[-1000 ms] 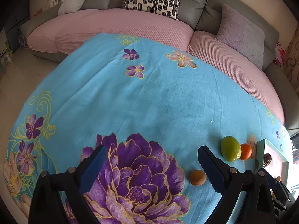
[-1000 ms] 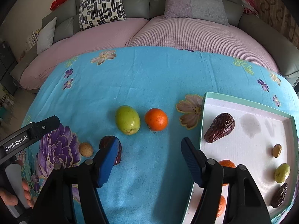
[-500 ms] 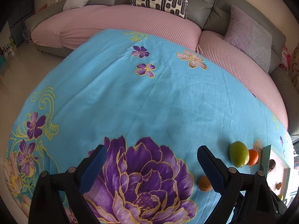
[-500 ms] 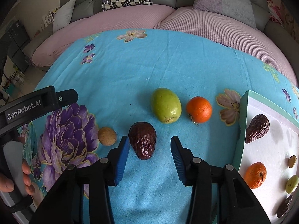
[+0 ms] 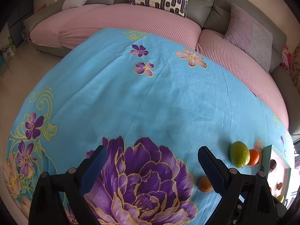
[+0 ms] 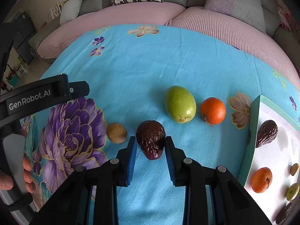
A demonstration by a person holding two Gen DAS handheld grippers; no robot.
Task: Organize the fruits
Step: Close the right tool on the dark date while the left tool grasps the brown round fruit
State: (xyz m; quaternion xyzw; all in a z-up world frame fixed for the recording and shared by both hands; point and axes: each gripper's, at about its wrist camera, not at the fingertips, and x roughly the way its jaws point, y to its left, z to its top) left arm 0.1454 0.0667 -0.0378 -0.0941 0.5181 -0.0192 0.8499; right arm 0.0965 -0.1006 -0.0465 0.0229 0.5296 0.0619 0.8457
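A dark wrinkled date (image 6: 151, 138) lies on the blue flowered cloth (image 6: 142, 71), between the blue pads of my right gripper (image 6: 150, 141). Its jaws are closing and the pads meet the date's two sides. Just left of it sits a small brown round fruit (image 6: 116, 132). Behind it are a green fruit (image 6: 180, 104) and an orange (image 6: 212, 110). The white tray (image 6: 254, 123) at the right holds another date (image 6: 266, 133), an orange (image 6: 261, 180) and several small fruits. My left gripper (image 5: 152, 151) hangs open over the purple flower print, with nothing between its fingers.
A pink-covered sofa (image 5: 120, 20) with cushions curves behind the table. A hand (image 6: 11, 180) holds the left gripper's body at the left edge of the right wrist view. The cloth's far half (image 5: 150, 93) is bare.
My right gripper moved left and down onto the date and its jaws narrowed around it. The left gripper stayed open and hardly moved.
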